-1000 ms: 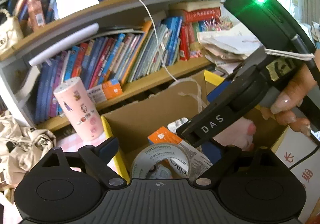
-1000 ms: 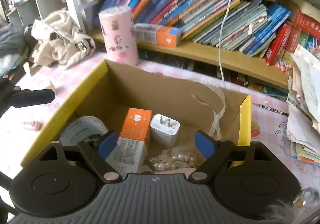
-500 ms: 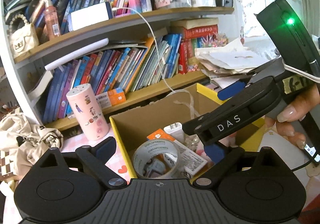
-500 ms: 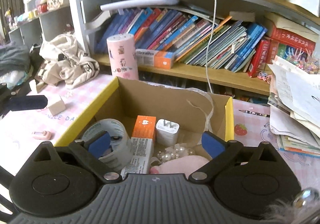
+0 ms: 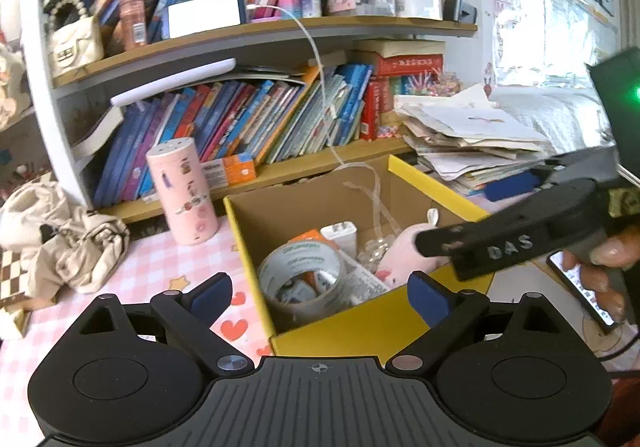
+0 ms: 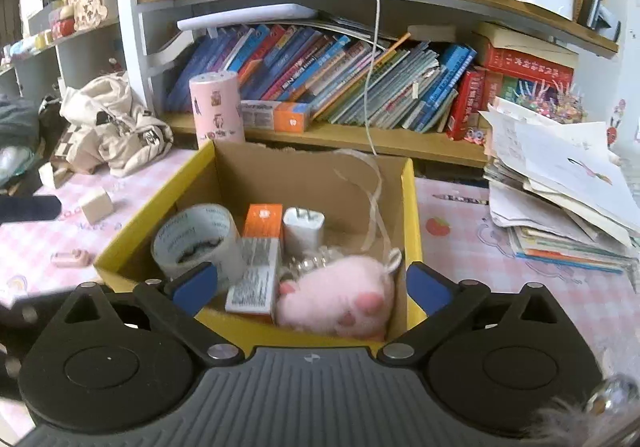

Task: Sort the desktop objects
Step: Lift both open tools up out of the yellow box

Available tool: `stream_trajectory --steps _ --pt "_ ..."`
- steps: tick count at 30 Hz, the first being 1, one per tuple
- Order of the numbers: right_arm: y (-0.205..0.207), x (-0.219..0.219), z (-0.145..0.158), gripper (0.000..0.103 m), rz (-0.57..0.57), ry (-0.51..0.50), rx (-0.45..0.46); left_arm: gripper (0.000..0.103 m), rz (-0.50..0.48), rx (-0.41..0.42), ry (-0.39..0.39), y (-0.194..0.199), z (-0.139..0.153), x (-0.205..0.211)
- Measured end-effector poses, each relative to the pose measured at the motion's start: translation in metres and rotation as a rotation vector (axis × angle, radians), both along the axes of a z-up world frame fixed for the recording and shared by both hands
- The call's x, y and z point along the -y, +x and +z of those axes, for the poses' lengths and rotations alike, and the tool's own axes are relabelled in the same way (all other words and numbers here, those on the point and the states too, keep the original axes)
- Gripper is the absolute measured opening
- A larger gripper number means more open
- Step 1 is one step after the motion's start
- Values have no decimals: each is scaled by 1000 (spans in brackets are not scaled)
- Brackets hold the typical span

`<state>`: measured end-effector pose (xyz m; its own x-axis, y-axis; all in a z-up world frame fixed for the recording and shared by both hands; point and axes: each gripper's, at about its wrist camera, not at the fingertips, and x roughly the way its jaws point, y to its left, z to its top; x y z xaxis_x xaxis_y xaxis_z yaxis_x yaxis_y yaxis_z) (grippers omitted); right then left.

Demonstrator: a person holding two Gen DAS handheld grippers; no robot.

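Note:
A yellow-rimmed cardboard box (image 6: 412, 215) holds a clear tape roll (image 6: 196, 243), an orange carton (image 6: 262, 221), a white charger plug (image 6: 302, 231), a pearl string (image 6: 312, 261) and a pink plush toy (image 6: 340, 295). My right gripper (image 6: 312, 283) hovers at the box's near edge, jaws opening wide. The plush lies loose in the box below them, untouched by the pads. My left gripper (image 5: 320, 295) stands open and holds nothing, in front of the box (image 5: 436, 187) and the tape roll (image 5: 304, 279). In the left wrist view the right gripper (image 5: 452, 216) reaches in from the right above the plush (image 5: 404, 251).
A pink cylinder (image 5: 184, 195) stands left of the box, against a crowded bookshelf (image 5: 280, 119). A crumpled beige bag (image 5: 68, 243) lies at the left and a paper stack (image 5: 472, 143) at the right. A small white cube (image 6: 96, 205) and a pink trinket (image 6: 70, 259) lie on the pink checked cloth.
Both grippers have drawn back from the box, so more of the shelf shows. The right jaws have spread wider. The pink plush now lies free in the box.

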<state>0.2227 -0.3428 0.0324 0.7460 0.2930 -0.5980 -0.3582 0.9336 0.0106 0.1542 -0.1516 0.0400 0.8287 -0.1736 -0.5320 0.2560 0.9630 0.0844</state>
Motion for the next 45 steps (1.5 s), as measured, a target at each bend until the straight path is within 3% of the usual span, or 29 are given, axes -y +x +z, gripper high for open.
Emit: stream_trajectory --steps 7,19,30,45 --pt "-26 -3 -15 103 -9 -6 -22 96 39 -24 -10 -12 -9 -8" --pt "-32 -9 -39 103 -35 -17 -165 96 146 -92 -10 -19 -23 -22" --pt "-47 -31 -42 103 -100 -36 -205 96 71 -102 -11 -26 -29 -43" --pt "-87 -127 -40 103 -146 -76 -233 96 -20 -125 -27 -41 -29 -135"
